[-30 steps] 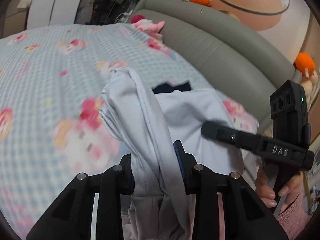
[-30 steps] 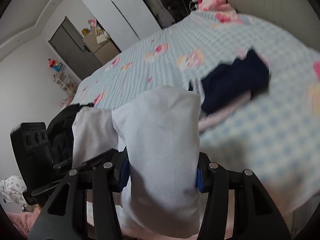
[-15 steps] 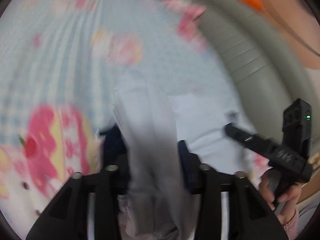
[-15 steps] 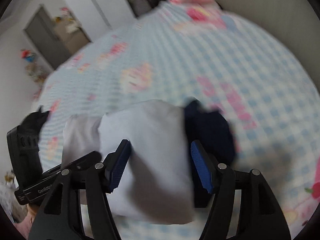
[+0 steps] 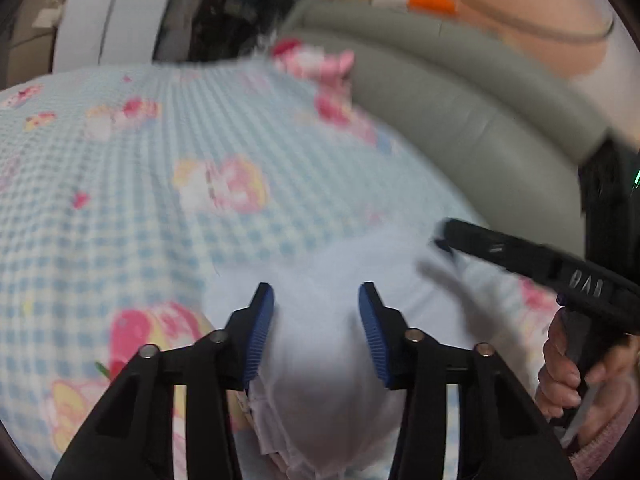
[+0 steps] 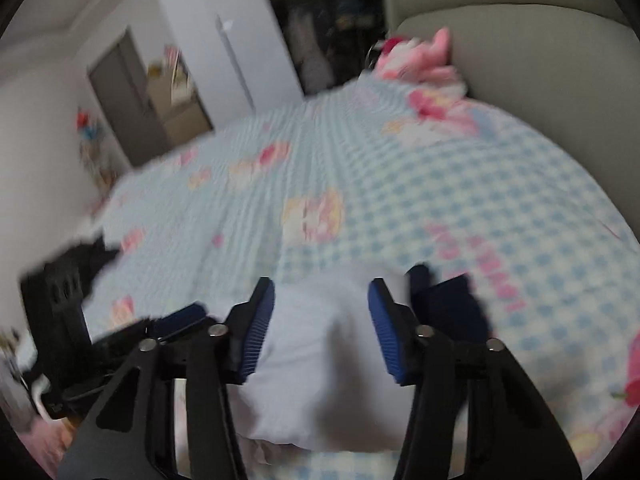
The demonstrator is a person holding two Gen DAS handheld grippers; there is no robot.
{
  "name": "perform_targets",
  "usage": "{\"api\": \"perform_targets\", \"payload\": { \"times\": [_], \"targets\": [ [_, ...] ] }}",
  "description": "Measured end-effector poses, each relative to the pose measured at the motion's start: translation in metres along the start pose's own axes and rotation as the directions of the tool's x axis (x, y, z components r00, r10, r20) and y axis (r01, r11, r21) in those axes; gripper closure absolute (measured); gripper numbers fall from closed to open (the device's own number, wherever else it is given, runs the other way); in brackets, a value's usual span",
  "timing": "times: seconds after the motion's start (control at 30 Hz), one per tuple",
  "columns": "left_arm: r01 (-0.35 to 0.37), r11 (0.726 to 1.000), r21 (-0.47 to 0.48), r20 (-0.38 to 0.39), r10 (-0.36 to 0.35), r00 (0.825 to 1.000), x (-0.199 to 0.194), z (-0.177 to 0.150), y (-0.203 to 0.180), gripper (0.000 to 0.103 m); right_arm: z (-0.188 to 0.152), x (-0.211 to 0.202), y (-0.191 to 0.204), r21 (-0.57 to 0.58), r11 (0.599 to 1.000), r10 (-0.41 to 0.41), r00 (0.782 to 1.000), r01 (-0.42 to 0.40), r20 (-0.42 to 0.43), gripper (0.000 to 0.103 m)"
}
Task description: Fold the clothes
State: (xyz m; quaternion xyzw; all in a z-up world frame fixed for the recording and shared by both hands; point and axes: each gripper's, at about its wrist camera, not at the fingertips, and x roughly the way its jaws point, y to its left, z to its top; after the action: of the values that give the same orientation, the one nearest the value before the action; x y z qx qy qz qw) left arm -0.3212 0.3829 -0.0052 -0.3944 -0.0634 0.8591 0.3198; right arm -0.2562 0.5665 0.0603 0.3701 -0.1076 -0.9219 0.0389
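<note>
A pale blue-white folded garment [image 5: 320, 380] lies on the checked bedspread [image 5: 160, 200], bulging up between the blue pads of my left gripper [image 5: 316, 300]. Those jaws are closing, but both pad faces show bare and do not press the cloth. In the right wrist view the same garment [image 6: 316, 380] sits between the fingers of my right gripper [image 6: 322, 300], whose jaws are also closing without pinching it. A dark navy garment [image 6: 448, 308] peeks out just right of the right pad. The right gripper [image 5: 520, 252] and the hand holding it [image 5: 560, 368] show at the right.
A grey padded headboard [image 5: 460, 112] curves along the bed's far right side, with a pink plush toy [image 5: 316, 60] at its end. An orange toy [image 5: 432, 0] sits above it. White wardrobe doors [image 6: 224, 40] and a grey door [image 6: 120, 104] stand beyond the bed.
Both grippers carried the garment forward and down onto the bed over the navy clothes. The cloth no longer hangs up over the fingers; both pairs of pads now stand clear of it.
</note>
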Motion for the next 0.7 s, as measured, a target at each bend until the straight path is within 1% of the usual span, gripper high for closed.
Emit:
{"api": "perform_targets", "payload": {
  "times": [0.07, 0.1, 0.13, 0.17, 0.23, 0.3, 0.33, 0.4, 0.53, 0.63, 0.7],
  "targets": [
    [-0.008, 0.999, -0.034, -0.055, 0.006, 0.998, 0.025, -0.012, 0.006, 0.068, -0.015, 0.033, 0.002, -0.036, 0.995, -0.094, 0.993, 0.091, -0.075, 0.064],
    [-0.003, 0.998, -0.057, -0.058, -0.001, 0.998, 0.03, -0.016, 0.011, 0.074, -0.023, 0.041, -0.003, -0.034, 0.993, -0.117, 0.99, 0.114, -0.076, 0.064],
    [0.007, 0.997, -0.082, -0.058, -0.012, 0.998, 0.033, -0.019, 0.016, 0.076, -0.03, 0.048, -0.009, -0.03, 0.99, -0.136, 0.988, 0.135, -0.076, 0.064],
    [0.025, 0.993, -0.112, -0.05, -0.031, 0.998, 0.032, -0.019, 0.021, 0.077, -0.034, 0.049, -0.015, -0.01, 0.992, -0.129, 0.989, 0.129, -0.064, 0.064],
    [0.062, 0.983, -0.17, -0.036, -0.069, 0.997, 0.03, -0.021, 0.03, 0.089, -0.04, 0.045, -0.022, 0.034, 0.992, -0.119, 0.993, 0.12, -0.029, 0.064],
    [0.091, 0.973, -0.214, -0.041, -0.102, 0.994, 0.034, -0.027, 0.04, 0.093, -0.041, 0.048, -0.026, 0.045, 0.992, -0.12, 0.993, 0.12, -0.011, 0.064],
    [0.094, 0.97, -0.223, -0.048, -0.108, 0.993, 0.037, -0.031, 0.044, 0.095, -0.042, 0.049, -0.027, 0.049, 0.991, -0.12, 0.993, 0.12, -0.003, 0.064],
    [0.089, 0.97, -0.227, -0.066, -0.107, 0.992, 0.043, -0.035, 0.047, 0.095, -0.044, 0.055, -0.029, 0.052, 0.992, -0.117, 0.993, 0.117, 0.007, 0.063],
    [0.059, 0.978, -0.2, -0.075, -0.075, 0.994, 0.051, -0.034, 0.04, 0.095, -0.043, 0.065, -0.035, 0.077, 0.991, -0.115, 0.993, 0.112, 0.028, 0.063],
    [0.044, 0.98, -0.196, -0.089, -0.062, 0.994, 0.057, -0.033, 0.038, 0.096, -0.045, 0.068, -0.042, 0.1, 0.99, -0.102, 0.994, 0.099, 0.029, 0.063],
    [0.024, 0.982, -0.186, -0.106, -0.045, 0.993, 0.059, -0.032, 0.036, 0.096, -0.046, 0.068, -0.042, 0.105, 0.989, -0.111, 0.994, 0.108, 0.024, 0.063]
  ]
}}
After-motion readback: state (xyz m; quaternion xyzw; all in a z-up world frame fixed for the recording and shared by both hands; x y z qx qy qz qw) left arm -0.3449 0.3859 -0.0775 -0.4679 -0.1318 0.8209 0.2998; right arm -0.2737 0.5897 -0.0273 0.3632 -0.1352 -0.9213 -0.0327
